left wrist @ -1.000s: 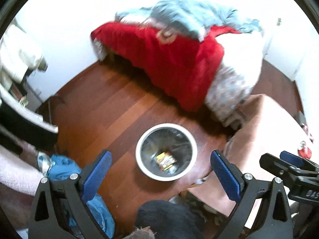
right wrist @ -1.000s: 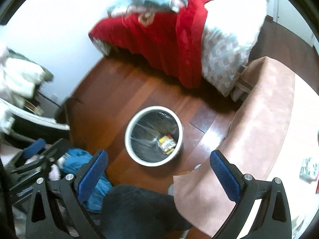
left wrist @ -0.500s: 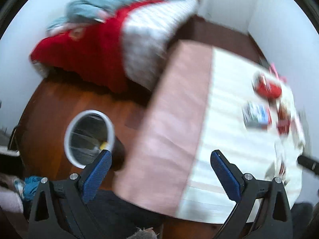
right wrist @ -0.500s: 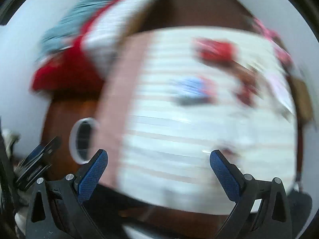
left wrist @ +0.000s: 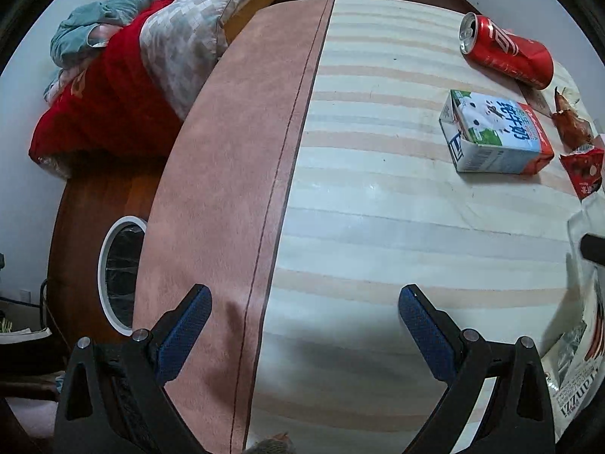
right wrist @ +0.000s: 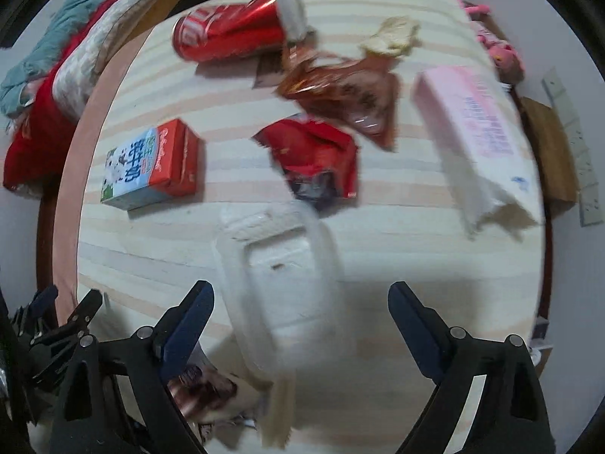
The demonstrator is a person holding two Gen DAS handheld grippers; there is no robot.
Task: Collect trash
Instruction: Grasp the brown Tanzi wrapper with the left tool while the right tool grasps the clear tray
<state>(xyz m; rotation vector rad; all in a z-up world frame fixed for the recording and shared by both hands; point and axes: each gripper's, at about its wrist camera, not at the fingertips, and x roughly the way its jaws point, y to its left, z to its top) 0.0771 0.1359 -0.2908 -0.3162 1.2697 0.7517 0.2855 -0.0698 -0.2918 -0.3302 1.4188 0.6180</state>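
Trash lies on a striped tablecloth (right wrist: 159, 265): a red can (right wrist: 234, 34), a milk carton (right wrist: 151, 166), a red wrapper (right wrist: 317, 162), a brown wrapper (right wrist: 348, 94) and a clear plastic tray (right wrist: 283, 287). My right gripper (right wrist: 300, 314) points down over the tray. Its jaws are closing with the tray's near end between them, and the pads stand clear of it. My left gripper (left wrist: 304, 325) hangs open over bare cloth near the table's pink border (left wrist: 227, 189). The can (left wrist: 506, 53) and carton (left wrist: 495, 132) lie far to its right.
A white-rimmed bin (left wrist: 121, 276) stands on the wood floor left of the table. A bed with a red blanket (left wrist: 102, 113) is beyond it. A pink tissue pack (right wrist: 476, 128) and crumpled paper (right wrist: 393, 36) lie at the far right. A printed bag (left wrist: 578, 378) lies by the near right edge.
Both grippers swung from above the floor bin to over the tabletop and dropped closer to it. The right gripper's fingers now stand a little narrower. The left gripper stays wide.
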